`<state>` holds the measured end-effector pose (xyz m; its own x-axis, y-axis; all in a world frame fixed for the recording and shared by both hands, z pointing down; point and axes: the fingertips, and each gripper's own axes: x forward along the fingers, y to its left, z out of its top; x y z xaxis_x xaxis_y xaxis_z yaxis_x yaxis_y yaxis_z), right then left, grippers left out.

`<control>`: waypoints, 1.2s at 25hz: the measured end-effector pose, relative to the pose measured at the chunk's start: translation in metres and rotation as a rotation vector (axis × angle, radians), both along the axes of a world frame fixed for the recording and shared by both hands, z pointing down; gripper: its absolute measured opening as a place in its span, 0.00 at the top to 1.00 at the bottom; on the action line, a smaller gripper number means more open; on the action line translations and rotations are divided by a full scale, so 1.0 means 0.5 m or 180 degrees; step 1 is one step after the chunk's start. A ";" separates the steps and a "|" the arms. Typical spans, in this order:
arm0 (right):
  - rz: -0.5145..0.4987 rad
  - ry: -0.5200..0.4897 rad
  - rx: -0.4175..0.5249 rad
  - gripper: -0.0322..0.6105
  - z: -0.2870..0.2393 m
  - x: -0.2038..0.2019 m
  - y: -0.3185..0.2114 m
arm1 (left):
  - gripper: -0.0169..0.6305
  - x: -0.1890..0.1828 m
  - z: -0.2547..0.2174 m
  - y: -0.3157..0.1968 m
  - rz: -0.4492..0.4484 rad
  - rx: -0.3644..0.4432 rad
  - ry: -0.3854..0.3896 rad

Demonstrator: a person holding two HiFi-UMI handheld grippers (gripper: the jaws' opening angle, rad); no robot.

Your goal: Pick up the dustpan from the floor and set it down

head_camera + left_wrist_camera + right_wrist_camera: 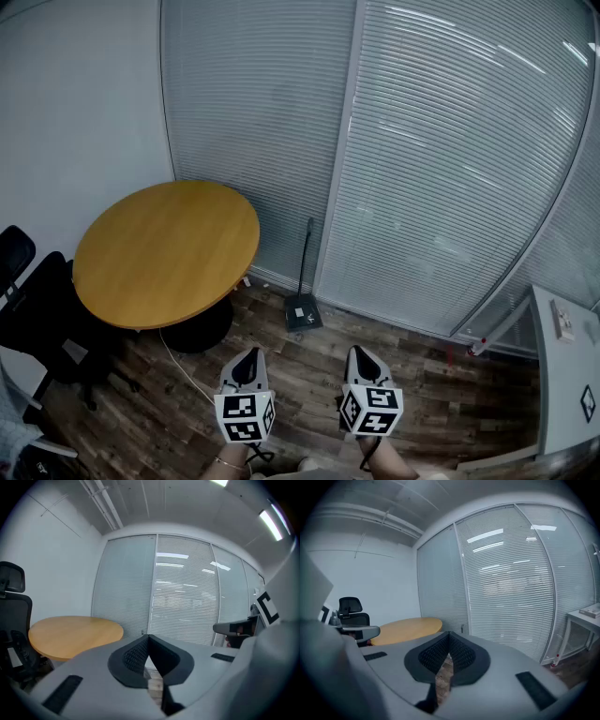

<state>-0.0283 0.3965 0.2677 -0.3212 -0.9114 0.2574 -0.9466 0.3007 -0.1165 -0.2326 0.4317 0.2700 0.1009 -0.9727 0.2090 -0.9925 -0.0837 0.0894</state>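
Observation:
A dark dustpan [303,312] stands on the wooden floor against the blinds, its long thin handle [306,255] upright. Both grippers hover nearer to me, well short of it. My left gripper [247,359] is shut and empty, its padded tips meeting in the left gripper view [148,637]. To its right my right gripper [359,354] is also shut with nothing between its tips [449,635]. In the right gripper view only the top of the handle [462,628] shows above the jaws.
A round wooden table [164,250] on a dark pedestal stands at the left, with a black office chair [28,305] beside it. Glass walls with blinds [450,169] close off the far side. A white cabinet [567,375] is at the right. A white cable [183,366] lies on the floor.

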 end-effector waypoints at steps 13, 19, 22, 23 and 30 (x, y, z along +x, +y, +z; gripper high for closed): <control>-0.0013 -0.0181 -0.0112 0.90 0.020 -0.009 -0.038 | 0.97 -0.006 0.012 -0.038 -0.0001 -0.0029 0.0057; -0.0045 -0.0136 -0.0186 0.90 0.033 0.020 -0.075 | 0.97 0.026 0.018 -0.087 -0.0005 -0.0051 0.0142; -0.0038 -0.0108 -0.0173 0.90 0.033 0.054 -0.102 | 0.97 0.060 0.021 -0.122 0.0015 -0.0043 0.0175; -0.0025 -0.0109 -0.0172 0.90 0.034 0.068 -0.110 | 0.97 0.074 0.021 -0.133 0.0027 -0.0038 0.0178; 0.0216 -0.0265 -0.0311 0.90 0.072 0.173 -0.151 | 0.97 0.182 0.038 -0.187 0.0267 -0.0104 0.0062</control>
